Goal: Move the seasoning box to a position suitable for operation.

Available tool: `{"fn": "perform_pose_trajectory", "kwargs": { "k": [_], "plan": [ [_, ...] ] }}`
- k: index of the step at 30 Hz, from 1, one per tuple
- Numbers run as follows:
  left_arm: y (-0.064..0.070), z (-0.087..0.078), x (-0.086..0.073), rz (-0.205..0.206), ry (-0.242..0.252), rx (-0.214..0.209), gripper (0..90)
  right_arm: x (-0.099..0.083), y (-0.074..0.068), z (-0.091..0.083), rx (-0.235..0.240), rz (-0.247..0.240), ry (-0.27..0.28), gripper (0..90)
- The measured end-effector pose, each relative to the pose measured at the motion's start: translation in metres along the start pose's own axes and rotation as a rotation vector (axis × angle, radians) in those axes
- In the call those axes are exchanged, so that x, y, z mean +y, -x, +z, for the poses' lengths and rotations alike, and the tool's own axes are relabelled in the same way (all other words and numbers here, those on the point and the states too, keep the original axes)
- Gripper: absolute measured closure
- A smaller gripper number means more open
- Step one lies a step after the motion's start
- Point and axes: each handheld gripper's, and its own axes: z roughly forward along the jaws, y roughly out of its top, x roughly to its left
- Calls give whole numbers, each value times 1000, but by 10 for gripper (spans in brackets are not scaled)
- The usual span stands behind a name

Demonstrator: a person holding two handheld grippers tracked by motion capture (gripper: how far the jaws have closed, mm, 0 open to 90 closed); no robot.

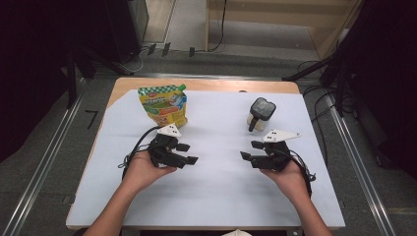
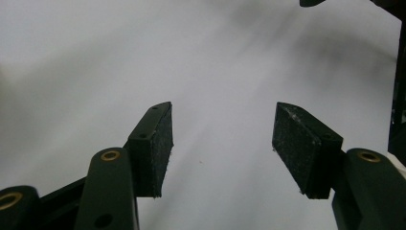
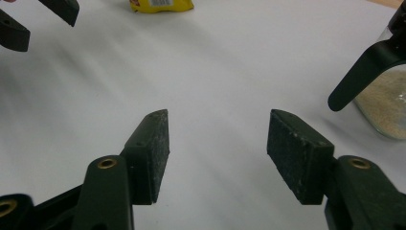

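A yellow-green snack pouch (image 1: 164,104) stands at the back left of the white table sheet (image 1: 216,182). A clear jar (image 1: 259,114) with a black lid and handle, holding beige grains, stands at the back right. My left gripper (image 1: 188,154) rests just in front of the pouch, open with nothing between its pads (image 2: 221,143). My right gripper (image 1: 248,150) lies in front of the jar, open and empty (image 3: 216,148). In the right gripper view the jar (image 3: 383,100) sits at the right edge and the pouch's bottom (image 3: 162,5) at the top.
The wooden table edge (image 1: 206,84) shows behind the sheet. Metal rails (image 1: 44,162) run along both sides of the table, and cables lie on the floor beyond it. The person's forearms enter from the bottom.
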Motion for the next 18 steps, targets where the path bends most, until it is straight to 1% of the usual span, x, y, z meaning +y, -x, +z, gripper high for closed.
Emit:
{"fn": "perform_pose_trajectory", "kwargs": {
  "k": [3,4,5,6,8,11,13,18],
  "plan": [
    [1,0,1,4,2,7,404,0,1,-1,-6,1,1,419],
    [1,0,1,14,2,8,404,0,1,-1,-6,1,1,419],
    [2,1,2,21,-6,11,422,-1,2,-2,-6,-1,-3,422],
    [2,1,2,23,-10,11,430,-1,2,-2,-8,-3,-2,423],
    [1,2,2,21,-14,-1,441,-1,2,-3,-9,-1,-2,432],
    [2,2,2,26,-18,6,440,0,3,-4,0,5,-1,452],
    [2,2,2,37,-19,6,435,0,4,-5,-9,5,-10,468],
    [2,2,3,42,-19,6,421,0,5,-5,-11,8,-5,480]
  ]
}}
